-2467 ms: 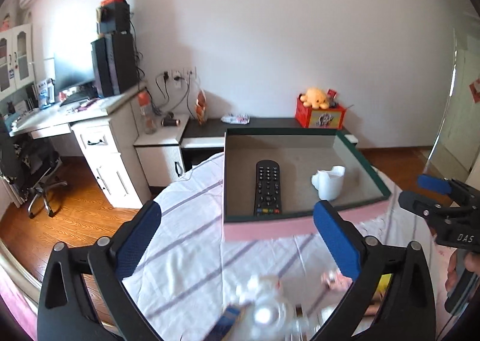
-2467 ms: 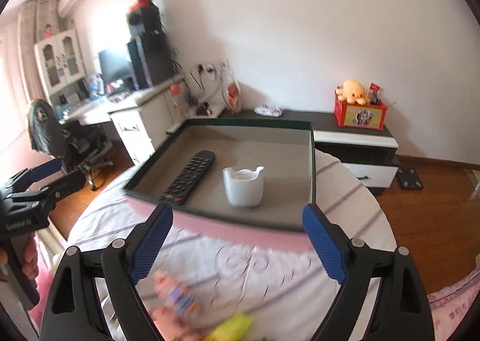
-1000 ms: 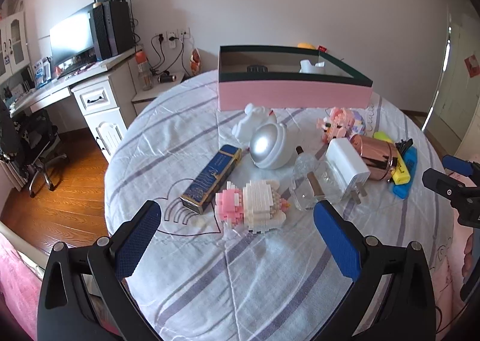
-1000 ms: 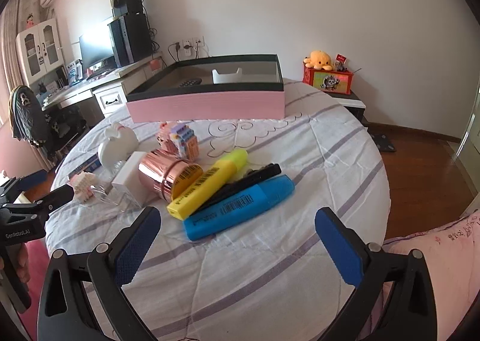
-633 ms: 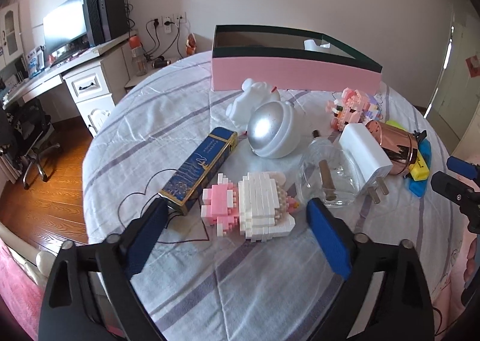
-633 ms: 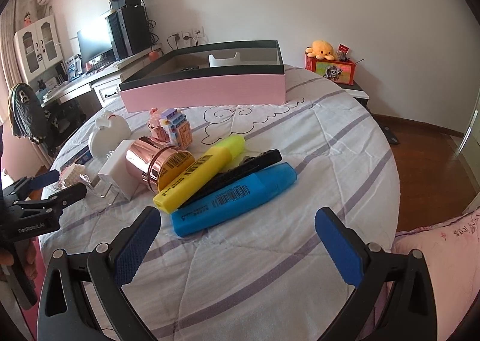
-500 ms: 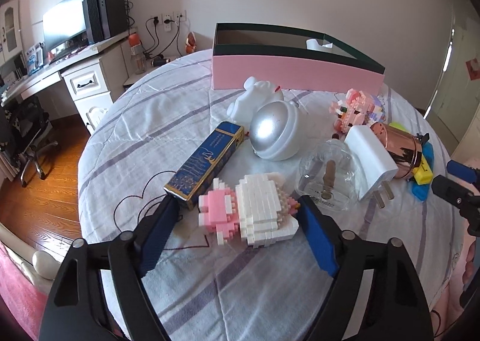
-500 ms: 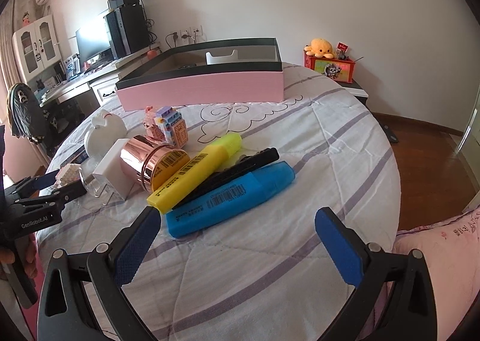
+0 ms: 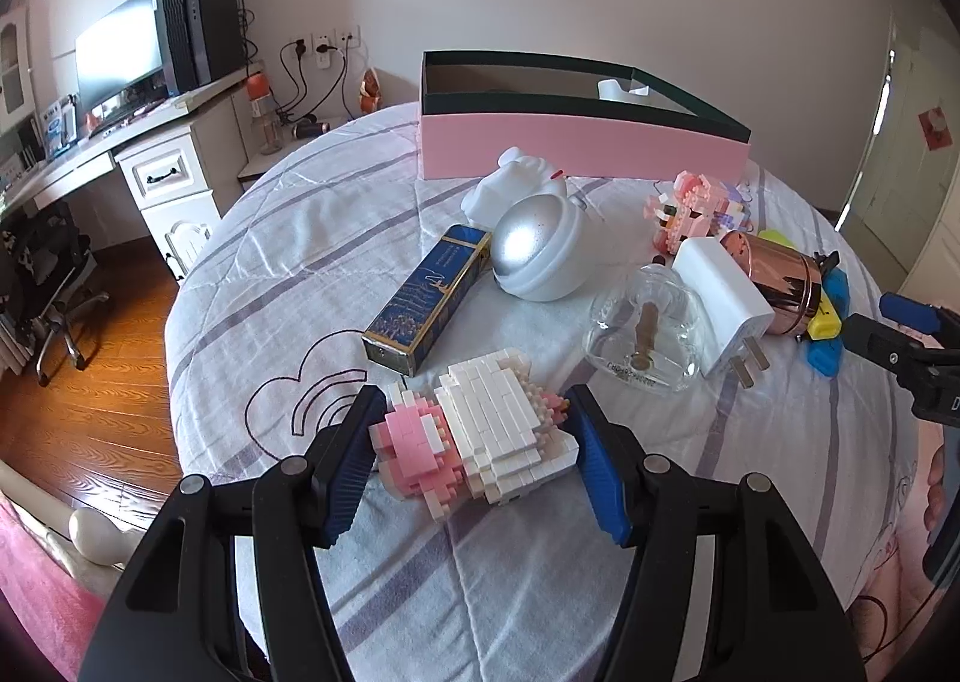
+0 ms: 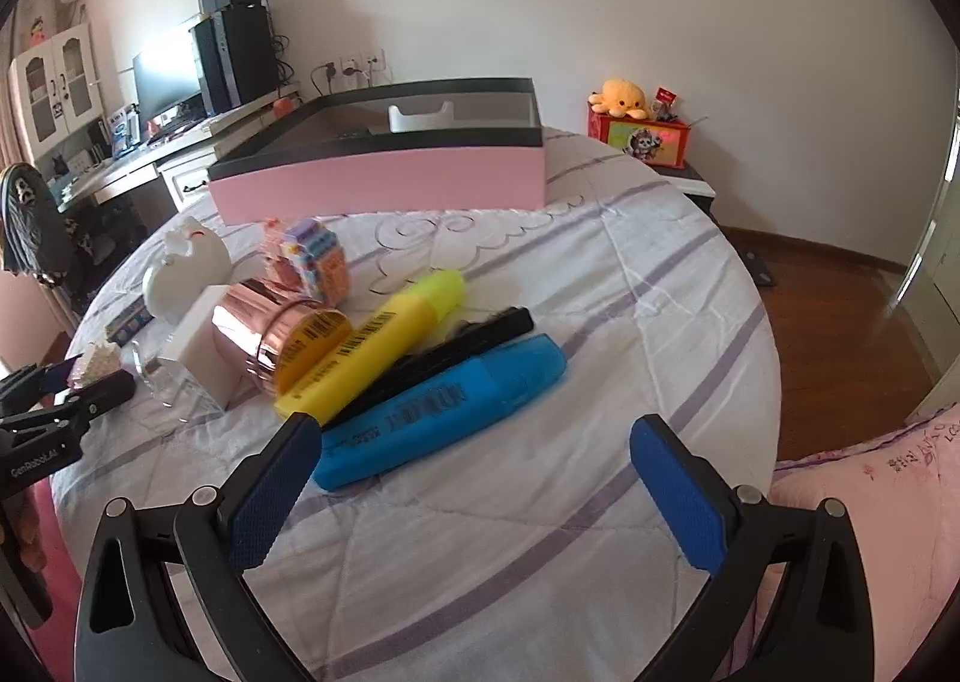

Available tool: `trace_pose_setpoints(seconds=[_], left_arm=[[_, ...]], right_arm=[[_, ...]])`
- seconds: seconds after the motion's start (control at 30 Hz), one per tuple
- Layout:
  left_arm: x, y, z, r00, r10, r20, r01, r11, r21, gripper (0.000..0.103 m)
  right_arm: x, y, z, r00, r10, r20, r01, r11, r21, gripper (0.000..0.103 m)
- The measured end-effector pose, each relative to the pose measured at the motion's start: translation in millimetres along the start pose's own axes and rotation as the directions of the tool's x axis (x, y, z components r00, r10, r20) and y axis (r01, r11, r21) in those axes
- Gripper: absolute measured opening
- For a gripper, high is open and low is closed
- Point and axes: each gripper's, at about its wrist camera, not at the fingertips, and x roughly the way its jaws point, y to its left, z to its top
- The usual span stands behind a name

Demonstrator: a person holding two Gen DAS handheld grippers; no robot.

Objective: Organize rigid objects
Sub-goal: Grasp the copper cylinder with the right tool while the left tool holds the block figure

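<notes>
Left gripper closing on brick figure; right gripper idle, jaws wide.

Round table [image 9: 288, 238], quilted striped cloth. Pink box [image 9: 576, 141], dark-rimmed, rectangular, at its far edge. Nearer than the box: glossy blue highlighter [image 10: 438, 412], yellow highlighter [image 10: 384, 340], navy carton [image 9: 429, 295], silver dome [image 9: 537, 256], copper cylinder [image 9: 774, 280]. Left gripper [image 9: 474, 442]: jaws closing, blue ribbed pads against both ends of the studded pink-and-white brick figure [image 9: 480, 436], at the table's near edge. Right gripper [image 10: 468, 478]: jaws apart, nothing between.

Pink-and-white brick figure [image 9: 480, 433], navy-gold box [image 9: 429, 298], yellow [image 10: 384, 343] and blue [image 10: 444, 403] highlighters (lilac-striped white cloth [image 9: 312, 238])
</notes>
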Motion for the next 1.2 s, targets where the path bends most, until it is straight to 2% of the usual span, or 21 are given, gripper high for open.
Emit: trace_pose_setpoints(seconds=[0.07,0.3,0.47,0.63,0.7,0.77,1.2], left_arm=[[-1.7,0.5,-0.3,1.0,-0.002,0.002,0.002,1.0,-0.001,0.062],[-14.6,0.8,1.5,0.999,-0.022,0.026,0.022,1.0,0.0,0.062],[-23.0,1.0,1.1,0.999,-0.037,0.035,0.037,0.999,-0.001,0.062],[-31.7,2.5,0.2,0.998,-0.05,0.049,0.05,0.999,-0.004,0.062],[-33.9,3.3,1.1,0.997,-0.055,0.054,0.056,0.998,-0.007,0.062],[-36.0,3.6,1.7,0.996,-0.06,0.06,0.061,0.998,-0.009,0.062],[-35.2,-1.7,4.9,0.996,-0.066,0.055,0.067,0.998,-0.008,0.062]], right_arm=[[-2.0,4.9,0.4,1.0,-0.016,0.0,0.016,1.0,-0.016,0.103],[-11.7,35.5,16.1,0.998,0.037,0.054,-0.033,0.996,-0.079,0.103],[2.5,59.7,26.8,0.997,0.061,0.042,-0.055,0.989,-0.139,0.102],[19.7,68.3,34.8,0.999,0.039,0.015,-0.036,0.982,-0.187,0.093],[24.2,68.7,35.3,0.998,0.059,-0.005,-0.058,0.979,-0.193,0.077],[29.1,72.8,34.9,0.998,0.063,-0.025,-0.067,0.976,-0.205,0.069],[58.4,79.6,39.6,0.992,0.089,-0.089,-0.108,0.967,-0.232,0.066]])
